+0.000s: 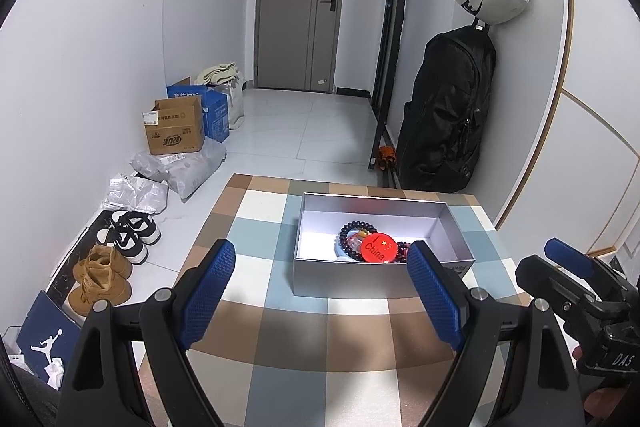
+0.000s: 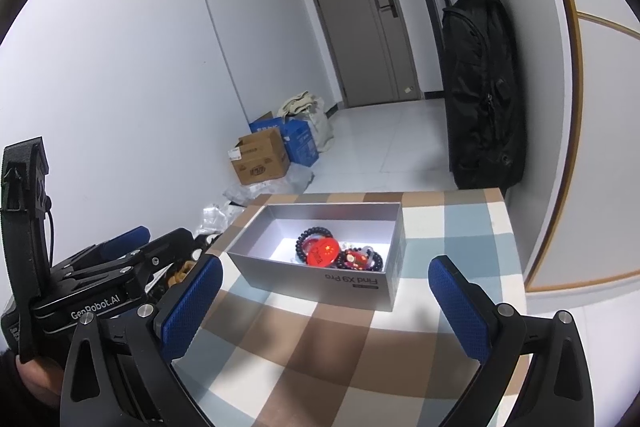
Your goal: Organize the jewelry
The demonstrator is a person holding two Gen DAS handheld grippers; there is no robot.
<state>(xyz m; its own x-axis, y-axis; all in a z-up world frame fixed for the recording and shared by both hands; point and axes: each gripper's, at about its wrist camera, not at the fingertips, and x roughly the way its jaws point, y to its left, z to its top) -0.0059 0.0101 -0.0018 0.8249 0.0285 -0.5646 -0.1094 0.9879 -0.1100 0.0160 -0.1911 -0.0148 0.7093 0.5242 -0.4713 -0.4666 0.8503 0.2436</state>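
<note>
- The bead bracelets [image 1: 356,233] and red "China" badge [image 1: 378,246] are gathered inside the silver phone box [image 1: 384,277] on the checked tablecloth [image 1: 320,339].
- The left gripper [image 1: 320,291] and right gripper [image 2: 326,301] are held wide apart and empty, short of the box, seemingly because the sorting is complete.

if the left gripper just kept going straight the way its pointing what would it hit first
Most likely the near wall of the grey box, which sits on the checked tablecloth between the open left gripper's fingers in its view. Depth is unclear; angled downward, it might meet the cloth just short of the box.
</note>
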